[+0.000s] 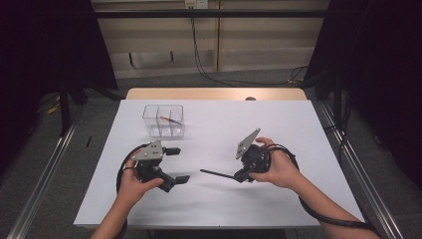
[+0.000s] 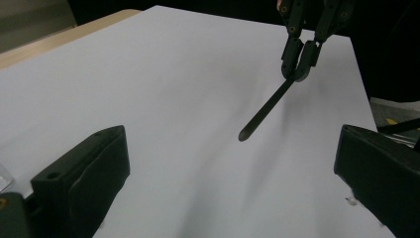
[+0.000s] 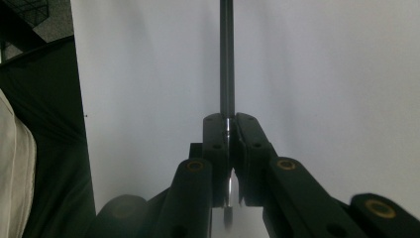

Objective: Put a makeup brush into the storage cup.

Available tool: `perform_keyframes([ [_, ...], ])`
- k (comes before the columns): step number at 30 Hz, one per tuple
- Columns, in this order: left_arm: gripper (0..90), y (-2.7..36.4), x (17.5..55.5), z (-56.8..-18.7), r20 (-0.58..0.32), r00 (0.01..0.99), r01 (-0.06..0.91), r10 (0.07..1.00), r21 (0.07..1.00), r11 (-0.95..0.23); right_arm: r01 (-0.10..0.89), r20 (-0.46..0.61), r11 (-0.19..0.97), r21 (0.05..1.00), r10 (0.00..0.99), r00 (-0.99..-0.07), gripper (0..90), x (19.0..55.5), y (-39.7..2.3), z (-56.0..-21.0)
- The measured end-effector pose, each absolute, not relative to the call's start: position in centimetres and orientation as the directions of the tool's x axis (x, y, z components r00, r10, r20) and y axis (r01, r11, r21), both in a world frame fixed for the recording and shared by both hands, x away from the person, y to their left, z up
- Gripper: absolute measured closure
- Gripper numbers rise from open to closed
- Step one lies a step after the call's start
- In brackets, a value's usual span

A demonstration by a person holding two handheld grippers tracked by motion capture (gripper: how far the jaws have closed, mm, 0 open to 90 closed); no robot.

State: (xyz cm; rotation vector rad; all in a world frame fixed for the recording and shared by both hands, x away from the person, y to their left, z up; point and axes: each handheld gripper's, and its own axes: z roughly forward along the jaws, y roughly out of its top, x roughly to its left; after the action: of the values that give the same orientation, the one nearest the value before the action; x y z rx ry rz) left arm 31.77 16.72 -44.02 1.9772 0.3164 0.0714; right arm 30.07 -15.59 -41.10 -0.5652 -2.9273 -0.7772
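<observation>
A thin dark rod [image 1: 216, 174] juts out to the left above the white table, and my right gripper [image 1: 239, 175] is shut on its end. In the right gripper view the jaws [image 3: 229, 121] pinch the rod [image 3: 227, 59], which runs straight ahead. My left gripper [image 1: 179, 164] is held at the table's left with its jaws wide apart and nothing between them. In the left gripper view my own jaws [image 2: 230, 148] frame the rod [image 2: 265, 111], whose tip points toward them, with the right gripper [image 2: 297, 69] behind it.
A clear box [image 1: 163, 120] with compartments stands at the back left of the white table [image 1: 278, 124]; a small orange stick [image 1: 169, 119] lies in it. Bare wood edges the table's far side. Metal rails run along both sides on the floor.
</observation>
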Motion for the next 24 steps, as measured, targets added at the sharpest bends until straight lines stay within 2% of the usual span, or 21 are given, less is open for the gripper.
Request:
perform_keyframes([
  [24,0.6,13.0,32.2,-42.0,-0.053,0.991,0.117,0.123,0.789,-0.603,0.322,0.149,0.825,0.464,0.285,-0.947,84.8,29.6,-14.6,-41.2],
])
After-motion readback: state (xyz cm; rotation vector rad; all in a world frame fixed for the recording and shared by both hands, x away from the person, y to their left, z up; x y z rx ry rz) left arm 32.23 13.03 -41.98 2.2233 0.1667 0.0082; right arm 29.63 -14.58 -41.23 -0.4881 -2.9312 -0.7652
